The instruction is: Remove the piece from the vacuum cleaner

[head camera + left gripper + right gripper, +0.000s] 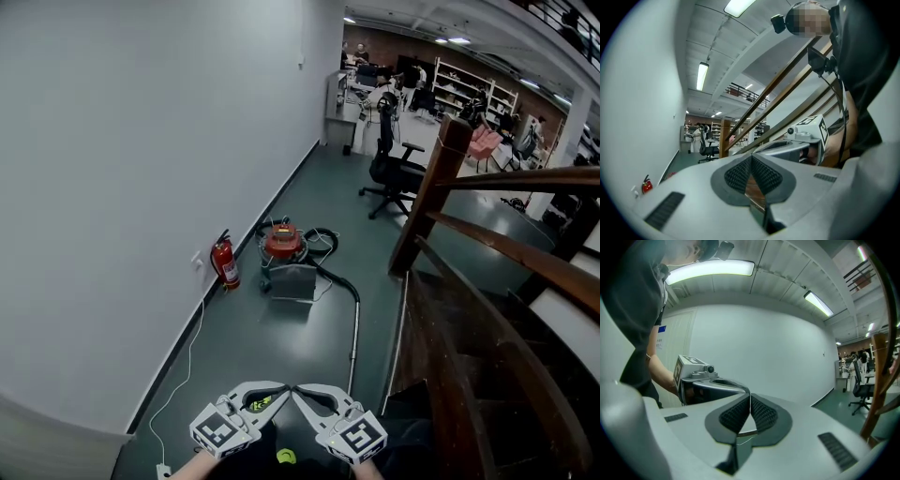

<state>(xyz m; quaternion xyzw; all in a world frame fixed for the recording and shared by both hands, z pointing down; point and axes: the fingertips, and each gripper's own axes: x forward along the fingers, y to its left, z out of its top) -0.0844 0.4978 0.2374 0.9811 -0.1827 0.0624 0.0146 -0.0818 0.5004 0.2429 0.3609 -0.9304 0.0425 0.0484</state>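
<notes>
The vacuum cleaner [282, 243] has a red top and stands on the dark floor by the white wall, well ahead of me. A grey box-shaped piece [293, 282] sits right in front of it. Its black hose runs to a metal wand [354, 330] lying on the floor. My left gripper [280, 387] and right gripper [299, 389] are low at the bottom edge, tip to tip, far short of the vacuum. Both are shut on nothing. The left gripper view shows its shut jaws with the right gripper [806, 136] beside them. The right gripper view shows the left gripper [700, 378] likewise.
A red fire extinguisher [226, 262] stands against the wall left of the vacuum. A white cable [187, 361] trails along the wall base. A wooden stair railing [439, 184] and steps fill the right. A black office chair [393, 168] stands farther down the corridor.
</notes>
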